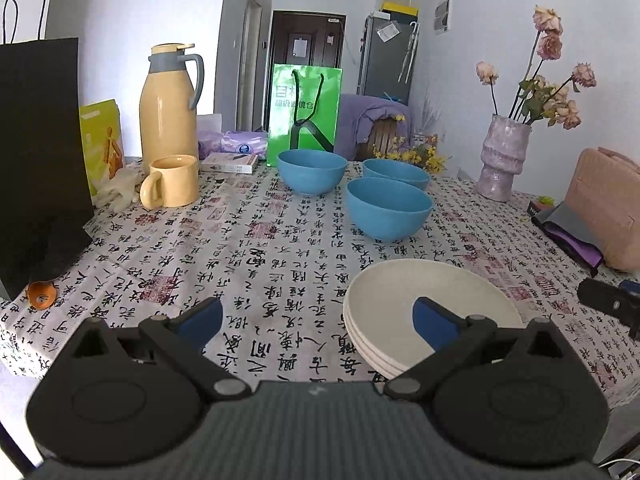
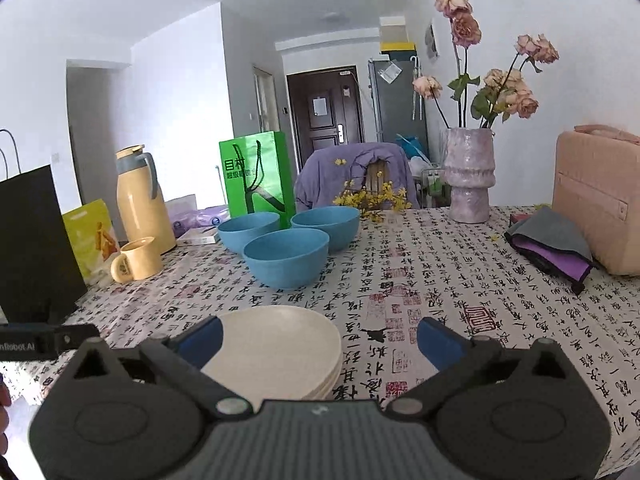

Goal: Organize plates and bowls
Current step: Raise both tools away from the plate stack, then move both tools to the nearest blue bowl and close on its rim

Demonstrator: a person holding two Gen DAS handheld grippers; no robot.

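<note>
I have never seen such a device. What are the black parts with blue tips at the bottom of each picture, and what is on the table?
They are hand-held grippers, one in each hand of a person, each with its own camera looking along its two fingers. One picture comes from the left gripper, the other from the right gripper. Both are open and hold nothing. On the patterned tablecloth lie a stack of white plates and three blue bowls, separate, not stacked. Around them stand a yellow mug, a thermos and a vase.

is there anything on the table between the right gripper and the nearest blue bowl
Only the stack of cream plates, lying just ahead of the open, empty right gripper toward its left finger. Beyond the stack, bare tablecloth runs up to the nearest blue bowl. The two other blue bowls sit behind it.
</note>
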